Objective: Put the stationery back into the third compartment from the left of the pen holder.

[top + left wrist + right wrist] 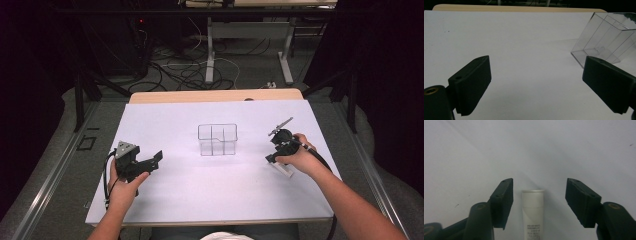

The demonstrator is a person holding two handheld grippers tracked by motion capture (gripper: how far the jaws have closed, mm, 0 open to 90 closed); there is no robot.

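A clear plastic organiser box (217,139) with inner dividers stands in the middle of the white table sheet (210,200). A small white tube (533,213) with printed text lies flat on the sheet between the jaws of my right gripper (539,195), which is open around it without touching; in the high view the tube (284,170) pokes out under the right hand, where the right gripper (272,159) points down. My left gripper (156,159) is held at the left, open and empty, aimed toward the box (607,37).
The sheet covers a wooden table whose far edge (215,95) shows beyond it. Desk legs and tangled cables (200,65) lie on the floor behind. Metal frame rails (45,190) run along both sides.
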